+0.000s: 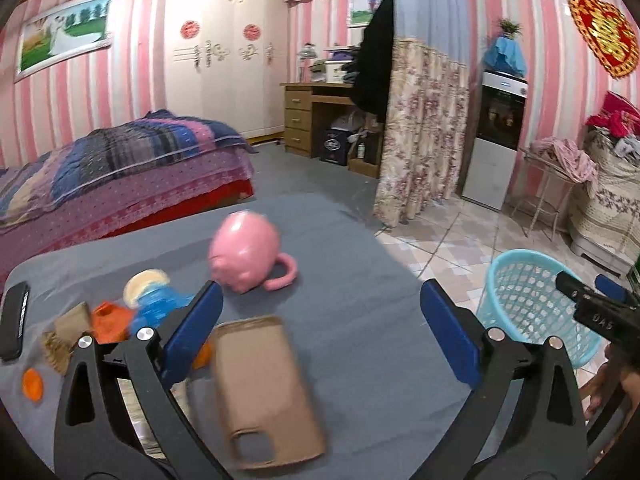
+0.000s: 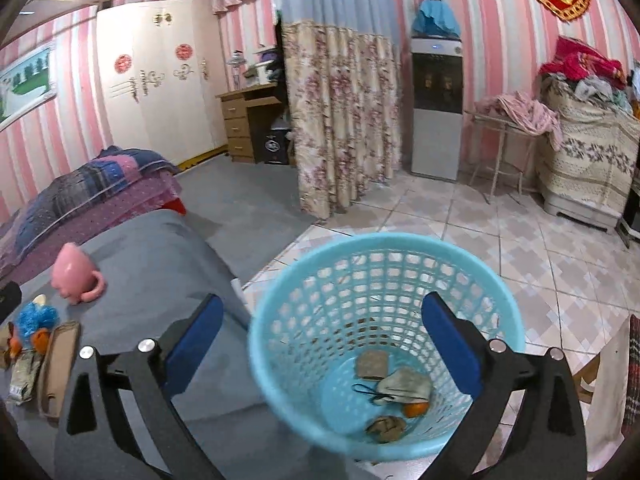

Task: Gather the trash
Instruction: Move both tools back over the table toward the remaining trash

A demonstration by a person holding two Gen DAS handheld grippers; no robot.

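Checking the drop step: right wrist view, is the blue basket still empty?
No. The blue basket already holds several scraps on its bottom, among them an orange piece and a crumpled wrapper.

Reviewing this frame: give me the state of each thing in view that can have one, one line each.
left gripper: open, nothing between the jaws, over the table.
right gripper: open, empty, above the basket.
blue basket: upright on the floor beside the table, several scraps at the bottom.
pink mug: tipped on its side on the table.
phone case: lying flat on the table, hollow side up.
wardrobe: doors shut.
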